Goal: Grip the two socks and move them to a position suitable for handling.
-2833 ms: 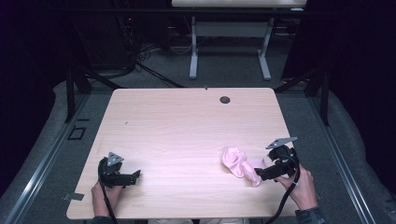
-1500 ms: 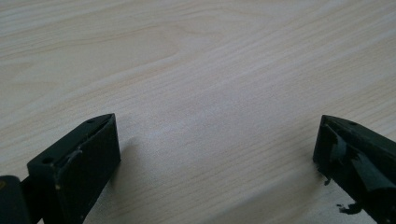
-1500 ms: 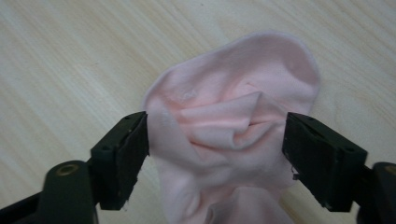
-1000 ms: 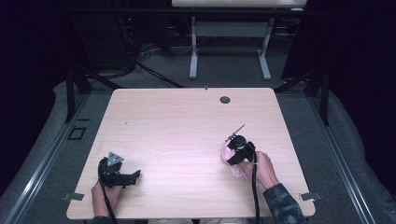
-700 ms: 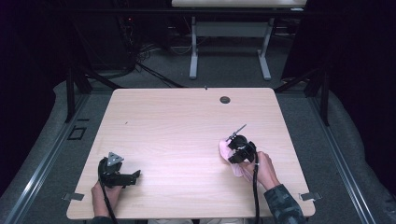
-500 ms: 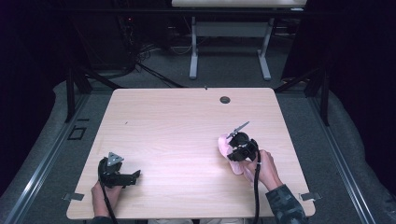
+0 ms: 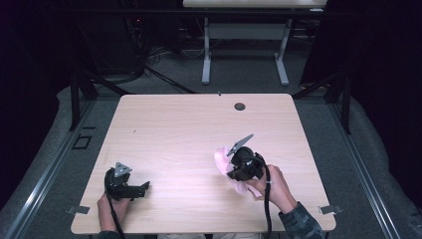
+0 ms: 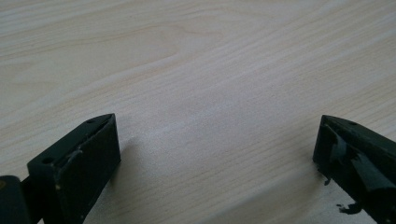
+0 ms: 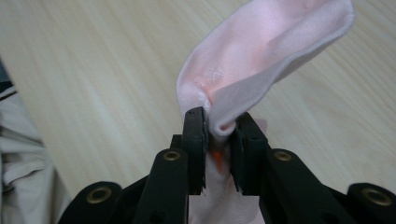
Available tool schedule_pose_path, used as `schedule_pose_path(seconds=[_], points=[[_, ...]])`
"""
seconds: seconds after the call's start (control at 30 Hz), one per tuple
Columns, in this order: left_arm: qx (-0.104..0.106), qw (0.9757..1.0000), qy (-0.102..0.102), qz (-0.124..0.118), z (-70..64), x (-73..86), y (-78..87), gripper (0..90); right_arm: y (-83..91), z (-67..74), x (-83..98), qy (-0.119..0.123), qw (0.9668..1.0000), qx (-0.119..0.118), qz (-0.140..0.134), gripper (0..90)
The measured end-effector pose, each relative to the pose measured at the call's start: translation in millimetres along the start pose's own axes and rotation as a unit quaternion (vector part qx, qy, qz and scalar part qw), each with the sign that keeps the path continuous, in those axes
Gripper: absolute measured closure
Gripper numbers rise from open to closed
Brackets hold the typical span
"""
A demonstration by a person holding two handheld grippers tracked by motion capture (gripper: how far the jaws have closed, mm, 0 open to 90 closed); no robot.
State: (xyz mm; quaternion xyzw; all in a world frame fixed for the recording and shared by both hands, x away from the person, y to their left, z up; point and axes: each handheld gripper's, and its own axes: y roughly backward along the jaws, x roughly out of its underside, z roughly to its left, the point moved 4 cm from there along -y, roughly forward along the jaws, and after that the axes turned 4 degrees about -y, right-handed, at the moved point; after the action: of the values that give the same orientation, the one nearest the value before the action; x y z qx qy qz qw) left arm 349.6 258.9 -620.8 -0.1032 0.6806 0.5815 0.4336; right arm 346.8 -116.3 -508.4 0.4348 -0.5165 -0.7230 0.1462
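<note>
Pink cloth [image 9: 261, 51], soft & thin, looks like a small sock, pinched at a fold by right gripper [image 9: 218, 128]; free end flops up & away past the jaws, rest hangs below. In high view cloth [image 7: 220, 160] sits at right-front part of surface [image 7: 189, 129], bunched under and beside right gripper [image 7: 234, 169], lower tail by the hand [image 7: 271, 181]. Jaws pressed together on the fabric w/ only cloth thickness between; have just been closing, cloth between them. Grip on a fold prob. to lift the piece clear of the wood w/o dragging.

Left gripper [image 7: 142, 188] parked at left-front corner, jaws spread wide over bare wood [image 8: 210, 93], nothing between; likely waiting to take the other end.

Vs 2.8 s ago: right gripper then lay off to the right of cloth, cloth flat & untouched; now over it and clamped. Vs 1 s ago: gripper looks raised a bit, cloth pulled up w/ it. Left gripper unchanged.
</note>
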Motion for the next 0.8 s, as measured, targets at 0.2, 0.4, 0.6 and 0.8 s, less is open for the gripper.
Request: schedule_pose_path(seconds=[0.2, 0.4, 0.6, 0.8], points=[[0.0, 1.0, 0.0, 0.0, -0.1, 0.0, -0.1, 0.6, -14.0, 40.1, 3.1, 0.038, 0.9983, -0.042, 0.016, 76.3], [0.0, 1.0, 0.002, -0.001, -0.2, 0.0, -0.1, 0.6, -47.9, 58.6, 11.3, 0.053, 0.9946, -0.077, 0.046, 75.3], [0.0, 1.0, 0.002, -0.001, -0.1, 0.0, -0.1, 0.6, -66.5, 63.5, 17.6, 0.052, 0.9924, -0.095, 0.059, 49.3], [0.0, 1.0, 0.002, -0.001, -0.1, 0.0, -0.1, 0.6, -43.0, 48.2, 17.2, 0.03, 0.9956, -0.085, 0.022, 19.0]])
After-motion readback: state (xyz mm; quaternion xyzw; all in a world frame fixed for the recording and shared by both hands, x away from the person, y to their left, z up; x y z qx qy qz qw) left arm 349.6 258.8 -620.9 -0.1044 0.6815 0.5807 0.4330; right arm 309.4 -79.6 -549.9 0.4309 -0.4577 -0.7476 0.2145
